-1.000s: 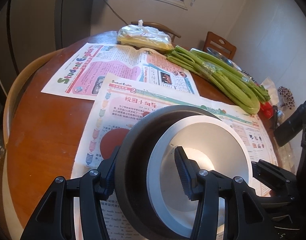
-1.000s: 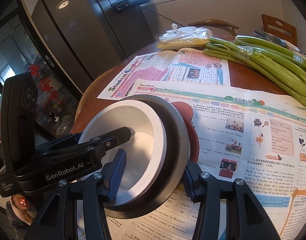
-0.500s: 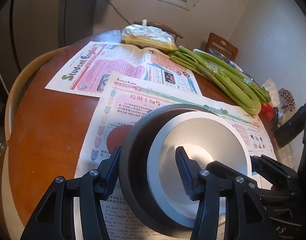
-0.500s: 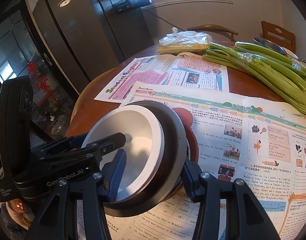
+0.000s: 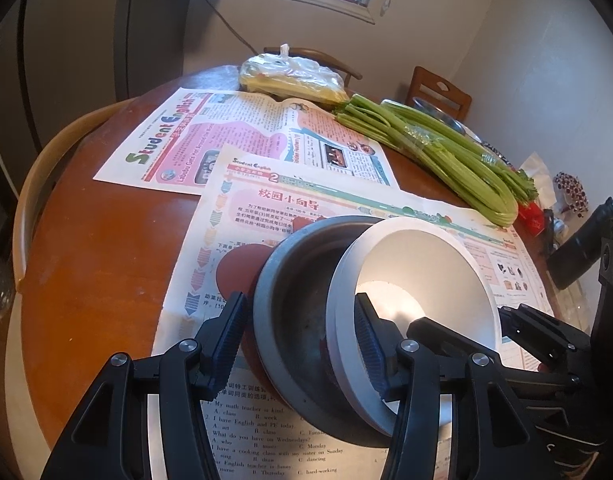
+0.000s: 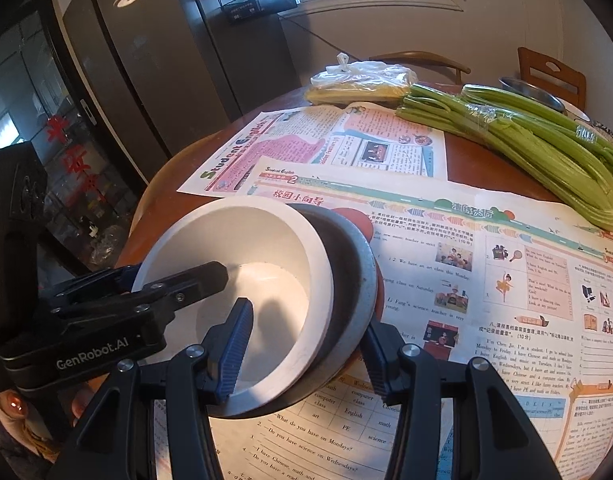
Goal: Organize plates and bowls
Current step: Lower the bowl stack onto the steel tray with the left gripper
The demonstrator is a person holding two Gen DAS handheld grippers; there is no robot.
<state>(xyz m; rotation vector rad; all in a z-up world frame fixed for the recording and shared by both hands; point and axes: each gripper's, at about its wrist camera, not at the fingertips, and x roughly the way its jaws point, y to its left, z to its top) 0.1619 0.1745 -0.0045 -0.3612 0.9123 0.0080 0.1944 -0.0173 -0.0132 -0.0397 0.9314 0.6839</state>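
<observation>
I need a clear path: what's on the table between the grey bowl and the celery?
Past the grey bowl, a sliver of red plate, then only newspaper up to the celery; right wrist view.

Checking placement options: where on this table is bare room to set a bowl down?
Bare wood of the table left of the newspapers; the front sheet's right half is uncovered. Crowded: celery and bagged food along the far edge.

The round wooden counter (image 5: 98,264) is covered by two newspaper sheets (image 5: 242,140), one overlapped by the other. Celery stalks (image 5: 438,152) and a bagged yellow bundle (image 5: 290,80) are laid at its far side.
</observation>
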